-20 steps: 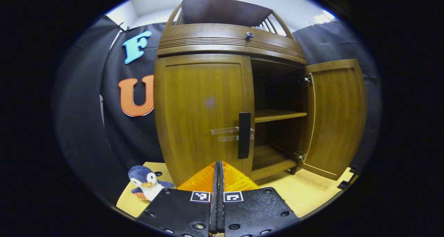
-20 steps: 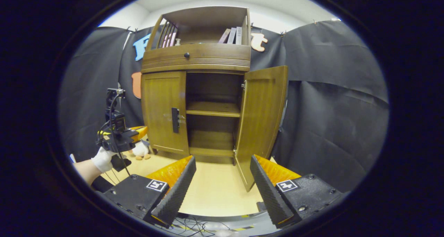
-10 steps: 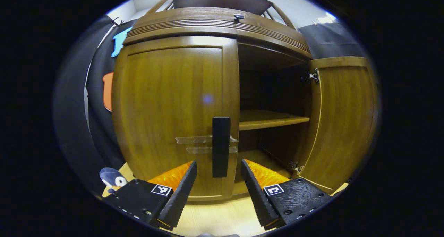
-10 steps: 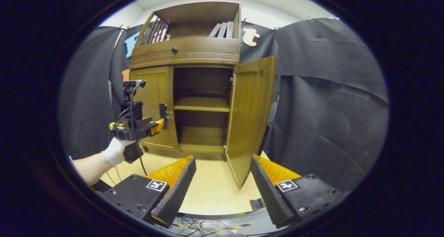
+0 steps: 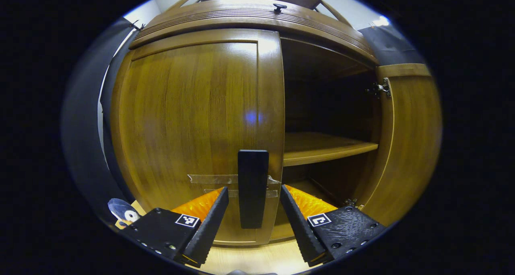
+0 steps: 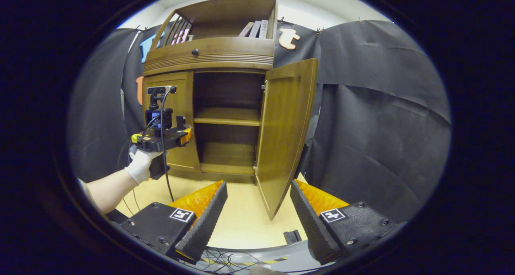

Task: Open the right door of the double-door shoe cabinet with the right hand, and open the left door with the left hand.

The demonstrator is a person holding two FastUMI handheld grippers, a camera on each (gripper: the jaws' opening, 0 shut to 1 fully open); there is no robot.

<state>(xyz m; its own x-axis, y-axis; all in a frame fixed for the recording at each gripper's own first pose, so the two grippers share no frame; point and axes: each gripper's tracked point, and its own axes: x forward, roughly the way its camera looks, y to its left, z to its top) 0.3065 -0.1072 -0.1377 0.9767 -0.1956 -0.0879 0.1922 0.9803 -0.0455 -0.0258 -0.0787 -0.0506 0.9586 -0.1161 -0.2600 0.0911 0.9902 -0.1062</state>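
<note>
We see our left tool [image 5: 254,194] spread open, fingers flanking the black vertical bar handle [image 5: 252,187] of the shut brown wooden left door [image 5: 189,118] without touching, brown wooden right door [image 6: 286,126] swung open at three o'clock, right tool [image 6: 258,190] open, empty.

My left gripper [image 6: 183,136] trails a black cable; a white glove covers the hand [image 6: 140,168] holding it. My right gripper [image 6: 257,214] has black screw-studded plates with square markers.
</note>
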